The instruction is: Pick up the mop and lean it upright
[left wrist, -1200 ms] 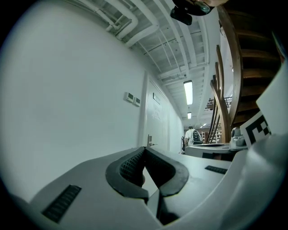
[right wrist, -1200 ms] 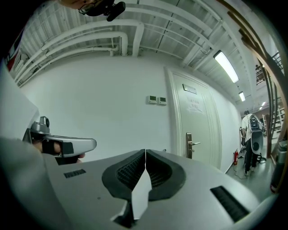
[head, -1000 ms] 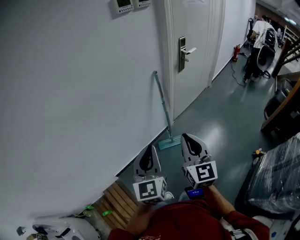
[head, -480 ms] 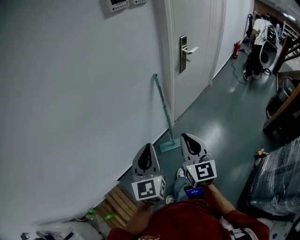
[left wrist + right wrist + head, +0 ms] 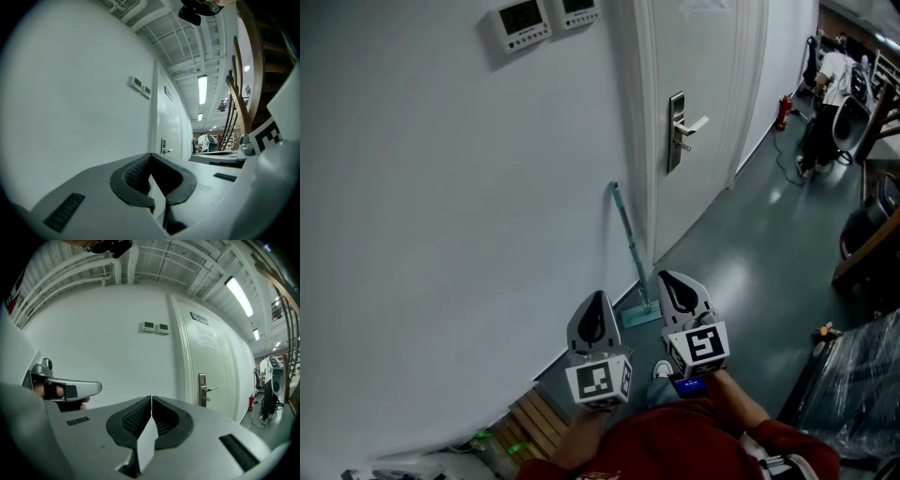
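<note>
Both tongs are clenched with nothing in them: the left gripper [image 5: 596,305] and the right gripper [image 5: 672,283] are held side by side, tips meeting, short of the foot of the door [image 5: 703,84]. The mop [image 5: 628,239] stands just beyond them, touching neither. Its teal shaft leans upright against the wall [image 5: 441,206] right beside the door frame, on the door's lever side, with its head on the floor [image 5: 750,244] at the base of that frame.

The teal mop [image 5: 629,246] leans upright against the white wall [image 5: 441,187], its flat head on the floor [image 5: 741,244].
</note>
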Available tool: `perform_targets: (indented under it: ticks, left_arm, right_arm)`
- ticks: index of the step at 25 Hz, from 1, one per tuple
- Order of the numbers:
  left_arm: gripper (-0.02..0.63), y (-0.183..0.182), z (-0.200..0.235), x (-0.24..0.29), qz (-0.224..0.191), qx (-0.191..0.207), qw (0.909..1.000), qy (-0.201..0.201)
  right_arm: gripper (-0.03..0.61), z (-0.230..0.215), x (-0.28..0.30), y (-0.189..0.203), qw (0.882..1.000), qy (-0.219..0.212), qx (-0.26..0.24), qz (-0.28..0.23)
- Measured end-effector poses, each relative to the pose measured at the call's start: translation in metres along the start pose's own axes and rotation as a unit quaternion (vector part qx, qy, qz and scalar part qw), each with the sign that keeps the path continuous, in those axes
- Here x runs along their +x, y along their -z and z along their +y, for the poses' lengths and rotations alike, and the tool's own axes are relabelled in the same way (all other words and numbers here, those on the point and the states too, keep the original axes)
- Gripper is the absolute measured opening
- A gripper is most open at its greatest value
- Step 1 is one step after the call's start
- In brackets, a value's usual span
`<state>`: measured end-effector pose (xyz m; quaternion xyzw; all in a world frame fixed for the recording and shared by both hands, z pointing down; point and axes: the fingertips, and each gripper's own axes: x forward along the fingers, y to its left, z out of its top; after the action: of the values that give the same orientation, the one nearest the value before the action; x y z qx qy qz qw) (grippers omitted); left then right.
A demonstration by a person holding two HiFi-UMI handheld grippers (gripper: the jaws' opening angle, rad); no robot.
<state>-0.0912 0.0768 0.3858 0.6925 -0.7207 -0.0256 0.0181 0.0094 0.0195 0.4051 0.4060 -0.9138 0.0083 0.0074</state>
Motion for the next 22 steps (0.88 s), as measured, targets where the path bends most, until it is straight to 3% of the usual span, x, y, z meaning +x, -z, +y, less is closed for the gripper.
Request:
perform_targets:
  ticks: [12, 22]
  left_arm:
    - [0.012, 0.005, -0.014, 0.120, 0.000, 0.005, 0.9996, -0.029]
    - [0.012, 0.014, -0.003, 0.175, 0.008, 0.003, 0.9996, -0.028]
  right_arm:
    - [0.020, -0.082, 0.090, 0.001, 0.999, -0.034, 0.006, 0.009]
    - [0.020, -0.108, 0.136, 0.006, 0.999, -0.030, 0.010, 0.018]
